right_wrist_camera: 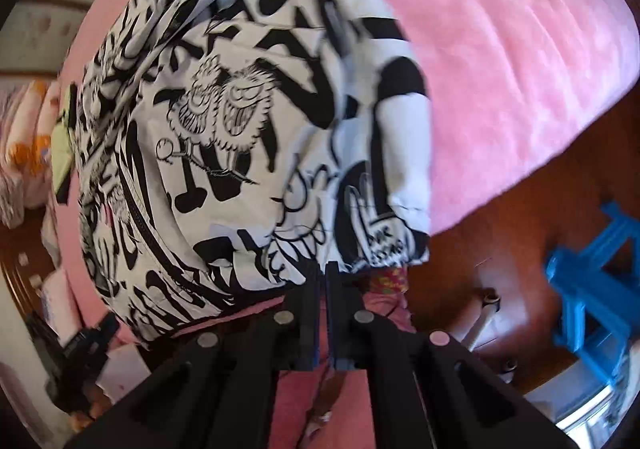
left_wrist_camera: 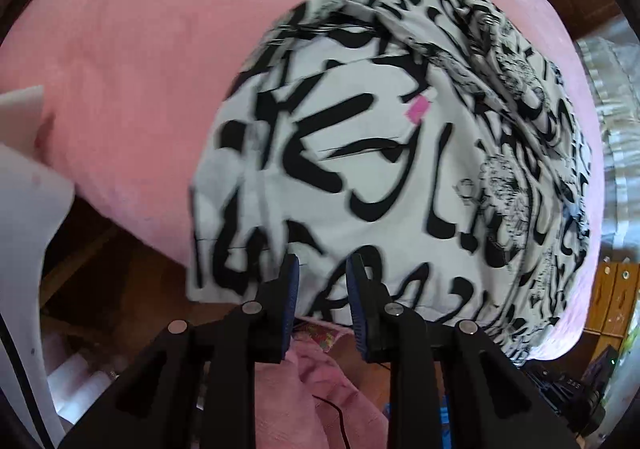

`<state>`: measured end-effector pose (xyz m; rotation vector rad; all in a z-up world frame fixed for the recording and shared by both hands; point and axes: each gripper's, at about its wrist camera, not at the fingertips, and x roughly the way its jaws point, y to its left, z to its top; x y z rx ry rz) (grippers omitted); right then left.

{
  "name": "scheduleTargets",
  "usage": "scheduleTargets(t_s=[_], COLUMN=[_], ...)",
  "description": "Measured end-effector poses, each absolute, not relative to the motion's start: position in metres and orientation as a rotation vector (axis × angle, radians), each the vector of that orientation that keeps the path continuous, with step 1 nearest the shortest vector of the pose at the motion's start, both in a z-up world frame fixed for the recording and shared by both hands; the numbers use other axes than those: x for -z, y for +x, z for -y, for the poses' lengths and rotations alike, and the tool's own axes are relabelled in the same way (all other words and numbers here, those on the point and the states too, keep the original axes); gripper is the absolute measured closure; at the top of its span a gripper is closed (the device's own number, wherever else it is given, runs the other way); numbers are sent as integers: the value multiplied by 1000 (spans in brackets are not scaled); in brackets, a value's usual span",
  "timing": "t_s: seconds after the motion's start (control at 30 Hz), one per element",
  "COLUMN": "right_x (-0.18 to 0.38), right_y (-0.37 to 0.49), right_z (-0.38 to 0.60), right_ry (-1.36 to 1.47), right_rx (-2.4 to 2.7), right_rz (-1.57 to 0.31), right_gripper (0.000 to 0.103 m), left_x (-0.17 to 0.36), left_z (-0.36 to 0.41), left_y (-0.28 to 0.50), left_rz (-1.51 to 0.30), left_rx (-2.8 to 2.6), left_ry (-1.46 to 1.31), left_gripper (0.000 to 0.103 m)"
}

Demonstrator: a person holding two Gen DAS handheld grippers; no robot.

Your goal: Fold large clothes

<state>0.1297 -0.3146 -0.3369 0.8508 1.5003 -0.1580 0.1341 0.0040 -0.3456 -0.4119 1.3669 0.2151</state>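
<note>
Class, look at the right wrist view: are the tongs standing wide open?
No. The right tongs show their jaws pressed together with no gap, at the hem of the printed garment.

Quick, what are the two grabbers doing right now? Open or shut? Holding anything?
Left hand-held gripper: open, nothing between its fingers, just above the printed jacket.
Right hand-held gripper: shut, at the jacket's hem; holding it cannot be told.

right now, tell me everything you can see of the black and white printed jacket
The jacket is white, thin-looking fabric covered in black graffiti lettering and cartoon line drawings, with a small pink tag and a dark zipper line. It lies folded into a rumpled bundle on the pink bed cover, its gathered hem at the bed's near edge. The left gripper stands open at that hem; the right gripper is shut beside it, gripping no visible cloth.
</note>
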Motion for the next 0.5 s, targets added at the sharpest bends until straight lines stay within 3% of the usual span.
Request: scheduleTargets(t_s=[0.07,0.17,0.2,0.23,0.4,0.5], right_x=[337,341,343,344,359,368], right_y=[119,107,102,100,83,78], right_z=[325,336,341,345,365,368], right_ry=[897,973,1016,1040,1184,1268], right_rx=[174,210,229,240,369,389], right_rz=[-1477,-1454,-1438,-1430,-1374,-1339], right_gripper=[94,63,58,58,40,39], left_x=[349,355,358,361,379,386], left_z=[-13,-24,-27,-31,-46,-47], left_y=[129,123,123,122,121,123], left_rz=[-1384,-1409,-1417,-1433,-1488,-1507], left_rx=[-243,-255,-259,-265,-256,-260], left_ry=[-412,-422,-421,-426,-497,-469], left_gripper=[70,56,47,38,24,21])
